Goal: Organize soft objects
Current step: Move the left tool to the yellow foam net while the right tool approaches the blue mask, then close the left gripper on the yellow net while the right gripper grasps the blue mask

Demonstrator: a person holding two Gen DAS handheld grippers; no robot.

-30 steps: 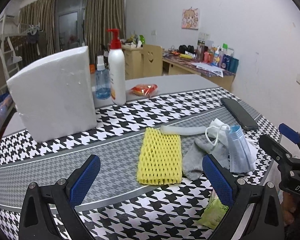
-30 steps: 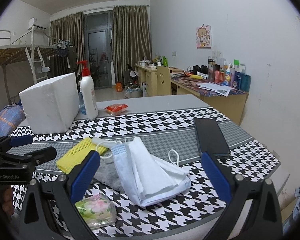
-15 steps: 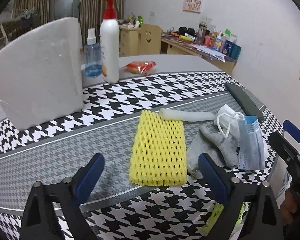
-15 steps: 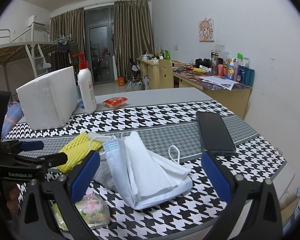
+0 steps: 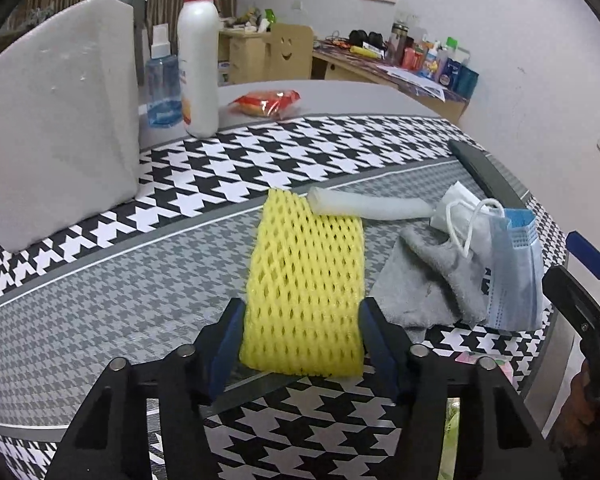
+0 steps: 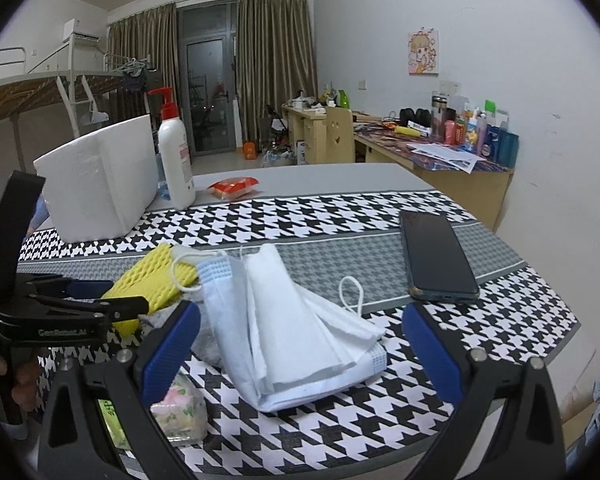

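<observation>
Yellow mesh foam sleeve [image 5: 304,292], seemingly flattened

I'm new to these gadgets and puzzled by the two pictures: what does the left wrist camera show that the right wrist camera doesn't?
Only the left wrist view shows the left gripper from behind, its jaws having just been closing, blue pads now against both sides of the yellow foam net sleeve, plus a white foam tube.

Only the right wrist view shows the open right gripper over the stacked white and blue face masks.

Both show the black phone and big white foam block.
</observation>
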